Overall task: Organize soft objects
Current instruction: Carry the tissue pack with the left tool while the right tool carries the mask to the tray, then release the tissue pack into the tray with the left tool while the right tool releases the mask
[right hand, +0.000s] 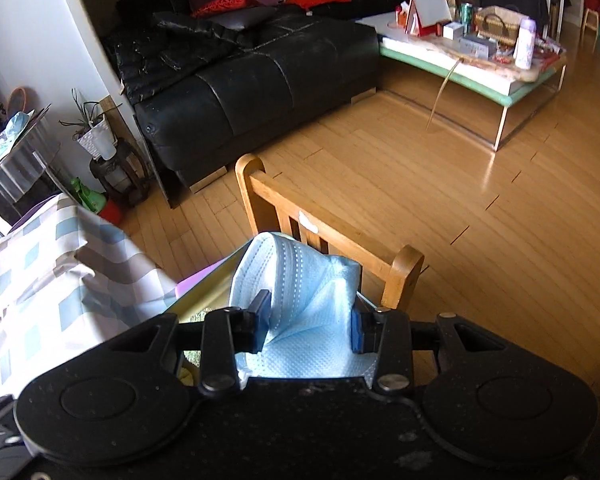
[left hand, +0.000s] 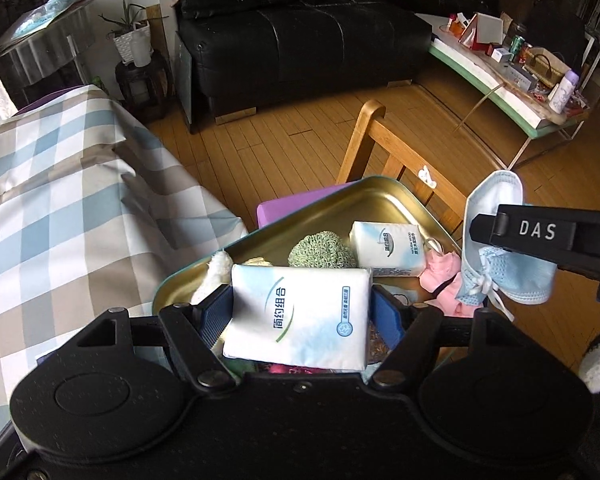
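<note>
both wrist views looked steeply down past their fingers, close above the tin tray (left hand: pixel 380 194); shared the sofa (right hand: pixel 260 80).

left gripper (left hand: pixel 300 312): matte black speckled body, two round raised discs at the flanks, triangular cut-outs in the arms
left fingers (left hand: pixel 214 316): dark blue ribbed pads on black links
left fasteners: round silver rivets at the link pivots
right gripper (right hand: pixel 310 326): same black shell, twin discs, silver rivets
right fingers (right hand: pixel 358 328): blue pads in black holders
marking: white "DAS" lettering on right gripper's black side, in left wrist view
</note>
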`<state>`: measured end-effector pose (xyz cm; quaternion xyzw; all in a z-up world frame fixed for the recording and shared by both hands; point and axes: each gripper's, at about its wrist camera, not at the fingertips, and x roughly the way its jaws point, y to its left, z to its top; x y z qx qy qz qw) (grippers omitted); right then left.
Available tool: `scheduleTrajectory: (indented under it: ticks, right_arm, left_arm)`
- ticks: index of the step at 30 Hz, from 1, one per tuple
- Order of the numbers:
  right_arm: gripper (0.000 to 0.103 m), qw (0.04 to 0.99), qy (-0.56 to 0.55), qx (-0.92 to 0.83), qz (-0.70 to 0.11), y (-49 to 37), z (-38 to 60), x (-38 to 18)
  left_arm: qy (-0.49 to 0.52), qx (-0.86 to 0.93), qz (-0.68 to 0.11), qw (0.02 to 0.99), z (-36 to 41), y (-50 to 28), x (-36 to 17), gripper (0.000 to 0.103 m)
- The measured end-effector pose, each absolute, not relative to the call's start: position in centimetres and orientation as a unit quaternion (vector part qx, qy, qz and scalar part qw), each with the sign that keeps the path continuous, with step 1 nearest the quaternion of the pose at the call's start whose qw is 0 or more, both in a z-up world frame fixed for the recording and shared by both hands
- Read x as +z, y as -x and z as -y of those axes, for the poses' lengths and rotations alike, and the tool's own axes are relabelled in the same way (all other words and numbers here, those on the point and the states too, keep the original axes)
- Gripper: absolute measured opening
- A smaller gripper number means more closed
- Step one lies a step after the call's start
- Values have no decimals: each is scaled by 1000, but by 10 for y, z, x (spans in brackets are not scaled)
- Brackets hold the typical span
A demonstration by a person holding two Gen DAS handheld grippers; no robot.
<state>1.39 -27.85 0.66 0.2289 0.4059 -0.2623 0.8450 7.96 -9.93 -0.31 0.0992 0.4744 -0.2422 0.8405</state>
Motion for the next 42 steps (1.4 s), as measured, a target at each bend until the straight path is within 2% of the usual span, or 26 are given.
scheduleTrajectory:
  ticks: [9, 13, 16, 18, 24, 38, 42]
  right_arm:
    - [40, 840, -241, -258, -412, -19, 282, 3]
    - [40, 841, -237, -256, -414, -21, 280, 2]
    - [45, 842, -235, -255, -414, -22, 278, 3]
    - [53, 844, -236, -250, -412, -22, 278, 3]
    - [57, 847, -233, -245, -410, -21, 277, 4]
    - [58, 853, -216, -246, -406, -16, 273, 5]
    - [60, 858, -202, -241, -407, -13, 266, 6]
  left_arm:
    - [-95, -232, -479, 841, 104, -81, -11, 69]
    - [-87, -232, -479, 842, 102, -83, -11, 73]
    - [-85, -231, -479, 842, 101, -83, -11, 73]
    - [-82, -229, -480, 843, 100, -83, -10, 73]
    - [-85, -218, -472, 850, 94, -80, -8, 73]
    - [-81, -191, -448, 870, 73, -67, 7, 74]
    - [-76, -181, -441, 876, 63, -60, 13, 79]
